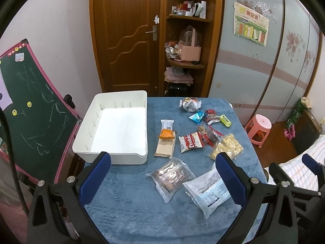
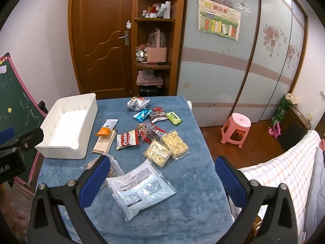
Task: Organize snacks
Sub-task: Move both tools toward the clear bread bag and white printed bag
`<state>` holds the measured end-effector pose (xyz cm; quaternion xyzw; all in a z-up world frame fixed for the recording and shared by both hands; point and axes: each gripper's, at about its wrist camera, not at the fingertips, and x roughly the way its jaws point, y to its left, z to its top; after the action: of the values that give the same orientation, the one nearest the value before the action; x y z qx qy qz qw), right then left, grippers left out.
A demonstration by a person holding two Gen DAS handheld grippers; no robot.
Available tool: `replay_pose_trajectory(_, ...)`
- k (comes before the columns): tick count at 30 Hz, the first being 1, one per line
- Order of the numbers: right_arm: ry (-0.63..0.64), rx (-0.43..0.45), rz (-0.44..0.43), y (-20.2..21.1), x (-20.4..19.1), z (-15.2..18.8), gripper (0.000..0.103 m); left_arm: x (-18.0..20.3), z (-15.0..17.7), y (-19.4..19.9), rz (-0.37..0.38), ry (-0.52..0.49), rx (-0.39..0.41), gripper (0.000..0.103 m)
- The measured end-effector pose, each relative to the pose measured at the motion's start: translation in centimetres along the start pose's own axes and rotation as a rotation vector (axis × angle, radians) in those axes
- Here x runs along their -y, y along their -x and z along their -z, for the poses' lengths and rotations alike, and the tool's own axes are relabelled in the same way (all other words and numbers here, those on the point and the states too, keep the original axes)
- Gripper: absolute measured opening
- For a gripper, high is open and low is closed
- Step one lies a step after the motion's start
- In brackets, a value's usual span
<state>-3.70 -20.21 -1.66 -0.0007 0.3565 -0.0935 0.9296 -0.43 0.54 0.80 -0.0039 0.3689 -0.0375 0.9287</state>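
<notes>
An empty white bin (image 1: 113, 130) (image 2: 67, 132) sits at the left of a blue-covered table (image 1: 132, 203) (image 2: 193, 203). Snack packs lie to its right: a tan and orange bar pack (image 1: 165, 142) (image 2: 105, 136), a Cookie pack (image 1: 190, 142) (image 2: 127, 140), yellow puff packs (image 1: 226, 146) (image 2: 166, 148), a clear brown pack (image 1: 170, 178), a pale blue pack (image 1: 207, 193) (image 2: 140, 189) and small wrapped candies (image 1: 209, 117) (image 2: 156, 114). My left gripper (image 1: 162, 179) is open above the near packs. My right gripper (image 2: 162, 181) is open above the pale blue pack.
A green chalkboard (image 1: 30, 111) leans at the table's left. A wooden door (image 1: 126, 34) and shelf unit (image 1: 186, 40) stand behind. A pink stool (image 2: 235, 130) stands on the floor at right, and a checked bed cover (image 2: 284, 174) lies beside the table.
</notes>
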Motion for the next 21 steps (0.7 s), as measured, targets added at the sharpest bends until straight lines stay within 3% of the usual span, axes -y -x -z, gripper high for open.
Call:
replay_pose_trajectory(7, 0.0, 0.01, 0.008, 0.4, 0.3, -0.6, 0.103, 0.0, 0.2, -0.3, 0.003, -0.004, -0.032, 0.103)
replay_pose_trajectory(21, 0.019, 0.033, 0.002, 1.0, 0.2, -2.5, 0.103, 1.1, -0.5, 0.1, 0.022, -0.069, 0.0, 0.103)
